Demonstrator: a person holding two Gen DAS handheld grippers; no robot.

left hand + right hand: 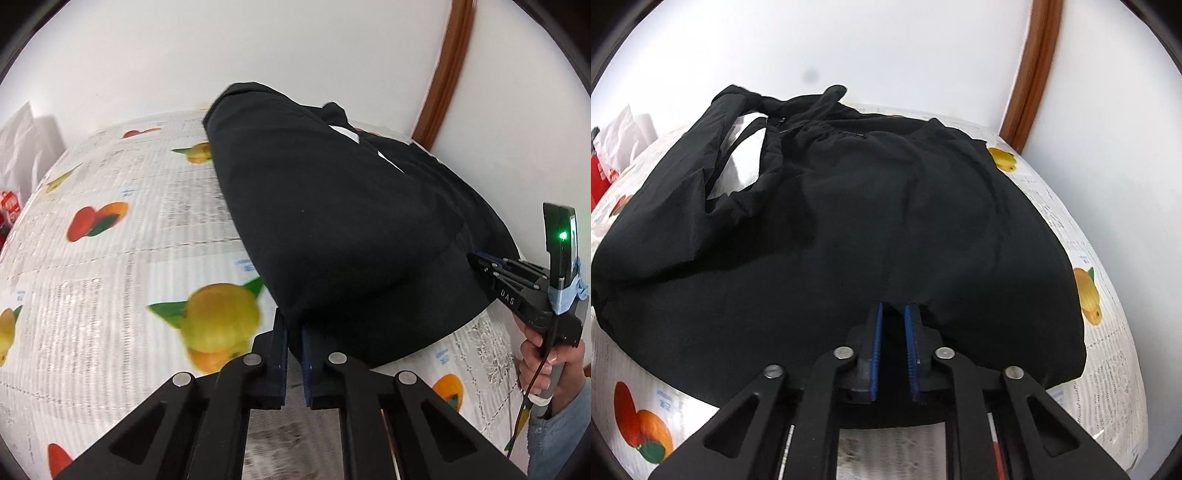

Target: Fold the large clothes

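The black garment [849, 229] lay on the worktop [110, 258], over the fruit-printed cloth. Each hand-held gripper, left [294, 328] and right [894, 314], was clamped on its near hem. The step seemed to be a fold away from the person; next, both should lift together and carry the hem forward evenly.

The fruit-print tablecloth [110, 258] is smeared by motion blur at centre left; its small print is unreadable. A red object [9, 206] is cut off at the left edge. The black garment [831, 240] hides the table's middle.
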